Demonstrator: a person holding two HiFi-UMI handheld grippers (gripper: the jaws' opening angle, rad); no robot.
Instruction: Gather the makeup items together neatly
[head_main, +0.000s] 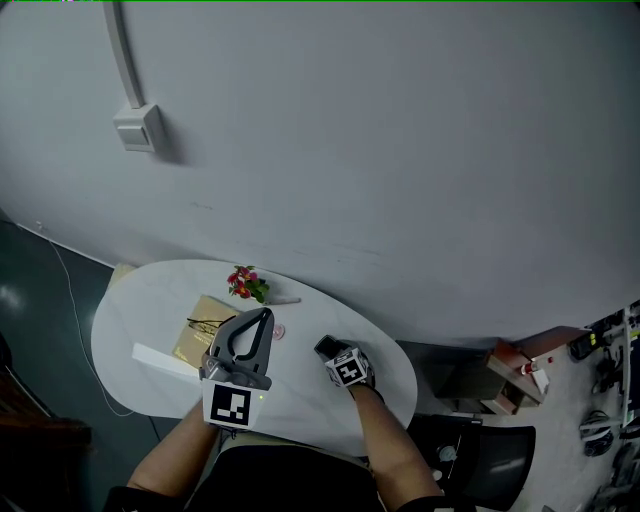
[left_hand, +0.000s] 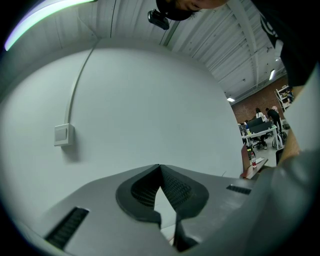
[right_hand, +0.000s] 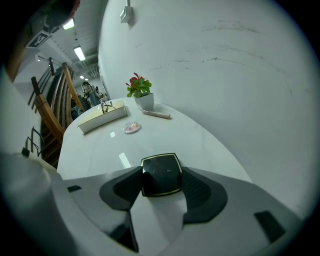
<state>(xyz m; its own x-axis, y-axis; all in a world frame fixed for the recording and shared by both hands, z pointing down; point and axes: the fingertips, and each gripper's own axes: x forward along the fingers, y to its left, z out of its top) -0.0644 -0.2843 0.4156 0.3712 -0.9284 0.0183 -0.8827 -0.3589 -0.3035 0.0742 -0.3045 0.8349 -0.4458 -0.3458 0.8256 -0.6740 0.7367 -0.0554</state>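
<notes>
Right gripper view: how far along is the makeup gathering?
Done: nothing looks grouped yet. The pink round item and the slim stick lie apart from each other near the potted plant. In hand: the right gripper is shut on the black compact. The left gripper is raised with jaws together, empty. Left: bring the compact and likely the other two together.

The left gripper (head_main: 264, 316) covers part of the book (head_main: 197, 335) near the table's (head_main: 130, 320) front edge, and the pink thing (head_main: 278, 331) beside it is too small to name. The right gripper's (right_hand: 161, 177) pads hide both side edges of the black compact (right_hand: 161, 170).
</notes>
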